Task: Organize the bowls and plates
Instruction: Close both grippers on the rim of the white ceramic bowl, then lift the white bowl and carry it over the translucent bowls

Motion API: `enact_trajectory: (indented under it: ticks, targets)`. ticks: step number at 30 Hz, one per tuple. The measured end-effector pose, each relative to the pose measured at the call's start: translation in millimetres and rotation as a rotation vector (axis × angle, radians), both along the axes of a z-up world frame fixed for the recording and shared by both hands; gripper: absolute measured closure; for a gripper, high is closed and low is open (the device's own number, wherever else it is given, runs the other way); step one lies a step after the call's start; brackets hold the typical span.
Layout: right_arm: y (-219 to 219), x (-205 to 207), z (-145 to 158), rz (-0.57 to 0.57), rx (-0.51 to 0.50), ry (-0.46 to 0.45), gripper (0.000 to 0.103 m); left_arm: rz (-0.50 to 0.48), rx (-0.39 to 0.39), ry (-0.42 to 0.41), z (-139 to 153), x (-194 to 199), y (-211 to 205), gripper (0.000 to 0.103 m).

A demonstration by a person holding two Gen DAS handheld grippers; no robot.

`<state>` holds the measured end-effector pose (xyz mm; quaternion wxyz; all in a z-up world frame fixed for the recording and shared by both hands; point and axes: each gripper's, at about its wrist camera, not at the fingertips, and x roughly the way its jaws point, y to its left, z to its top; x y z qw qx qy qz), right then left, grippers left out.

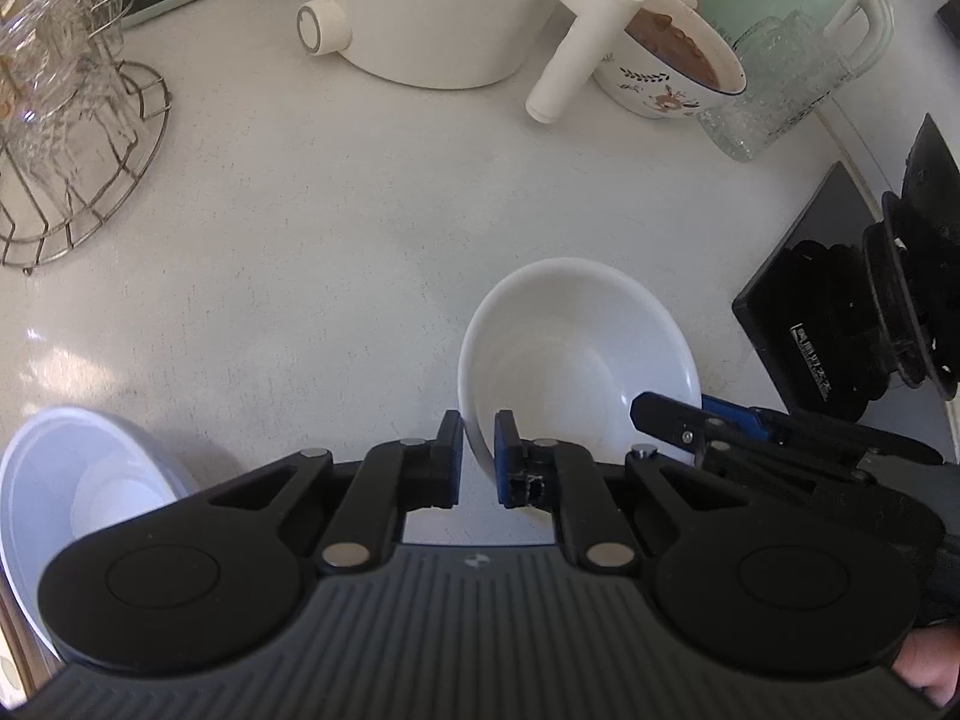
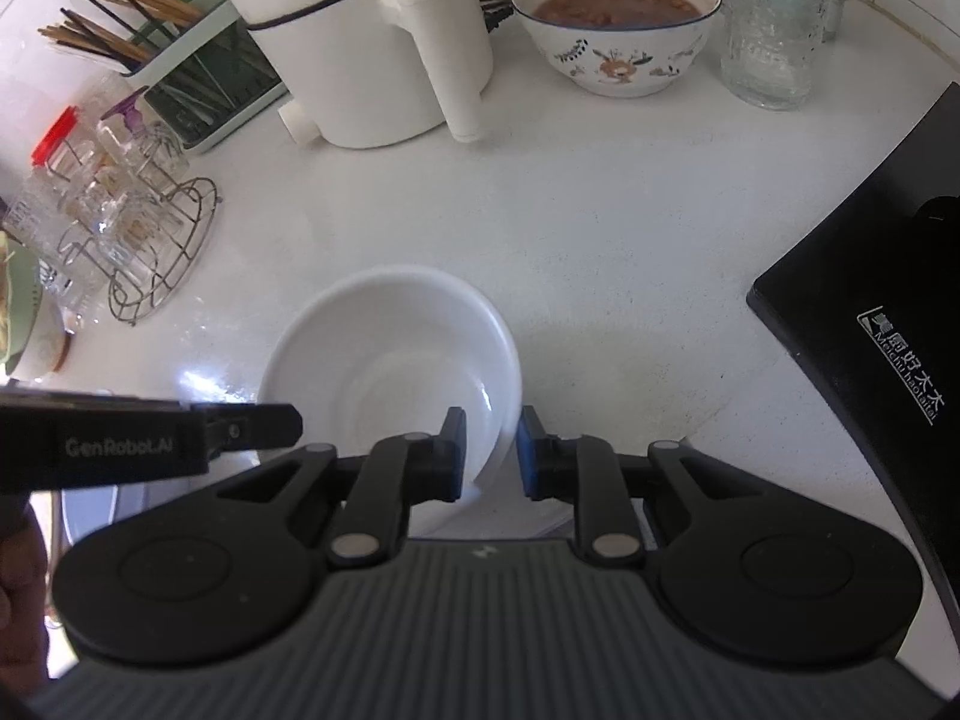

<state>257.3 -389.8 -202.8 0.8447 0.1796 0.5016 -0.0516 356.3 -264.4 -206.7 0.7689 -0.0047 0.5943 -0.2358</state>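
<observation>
My left gripper point(image 1: 478, 459) pinches the bowl's point(image 1: 579, 354) near-left rim, my right gripper point(image 2: 491, 453) its right rim. The bowl sits on the counter point(image 1: 336, 210). It looks glazed, stiff, slick and breakable, so I'd grip the rim firmly.

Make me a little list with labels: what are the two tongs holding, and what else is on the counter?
left tongs: shut on the white bowl, near-left rim
right tongs: shut on the same bowl, right rim
second white bowl: left, untouched
flowered bowl: at the back, brown food inside
white pot: at the back
glass rack: left
</observation>
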Motion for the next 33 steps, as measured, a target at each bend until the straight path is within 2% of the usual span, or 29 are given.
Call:
enact_trajectory:
  ticks: [4,7,15,22,27,33]
  targets:
    - [-0.3,-1.4,4.6,0.0,0.004,-0.005,0.082,0.02,-0.031,0.013,3.7,-1.4,7.7,0.09]
    - [-0.8,-3.0,8.2,-0.012,0.021,-0.007,0.082,0.062,-0.086,0.034,8.8,-0.9,20.4,0.091]
    - [5.9,-6.0,25.4,-0.006,0.049,-0.033,0.082,0.087,-0.121,0.022,28.7,-8.6,41.8,0.091]
    - [17.9,-2.7,43.1,-0.003,0.087,-0.052,0.082,0.133,-0.184,0.021,49.1,-14.8,71.9,0.091]
    - [32.1,-0.4,53.7,0.024,0.092,-0.075,0.082,0.148,-0.193,-0.003,64.3,-17.7,88.6,0.091]
    - [49.9,-1.7,67.6,0.065,0.069,-0.143,0.082,0.174,-0.213,-0.024,78.4,-21.4,110.9,0.091]
